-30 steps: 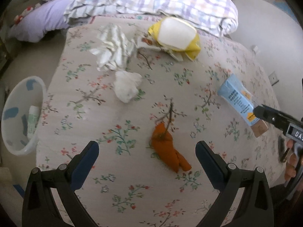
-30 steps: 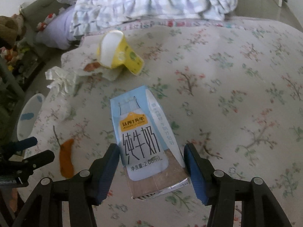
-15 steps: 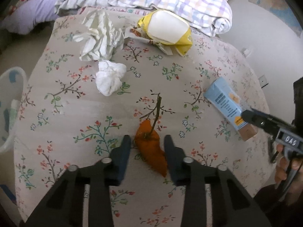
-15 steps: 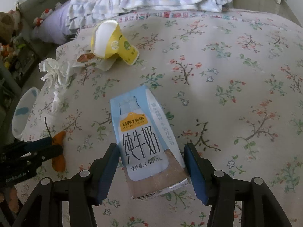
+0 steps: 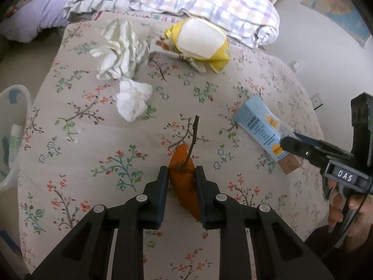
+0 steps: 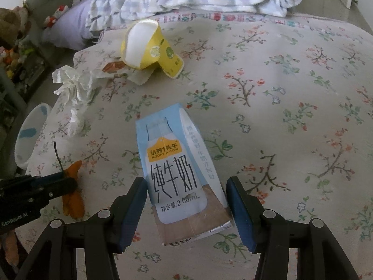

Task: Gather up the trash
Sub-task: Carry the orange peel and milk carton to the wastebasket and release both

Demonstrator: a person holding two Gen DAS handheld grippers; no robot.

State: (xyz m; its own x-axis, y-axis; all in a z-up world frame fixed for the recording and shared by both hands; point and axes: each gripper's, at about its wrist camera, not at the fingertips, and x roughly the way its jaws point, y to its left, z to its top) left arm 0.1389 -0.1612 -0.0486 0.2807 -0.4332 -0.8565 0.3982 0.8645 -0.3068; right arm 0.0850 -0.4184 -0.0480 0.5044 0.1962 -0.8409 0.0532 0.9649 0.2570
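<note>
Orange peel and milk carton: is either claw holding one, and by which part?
Left claw is shut on the orange peel, gripping its sides just below the stem. Right claw is open, straddling the milk carton's bottom end, not gripping.

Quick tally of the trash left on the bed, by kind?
Orange peel: 1
Milk carton: 1
Yellow paper cup: 1
Crumpled tissue and crumpled paper: 2
Flat wrapper under the cup: 1
Total: 6
</note>
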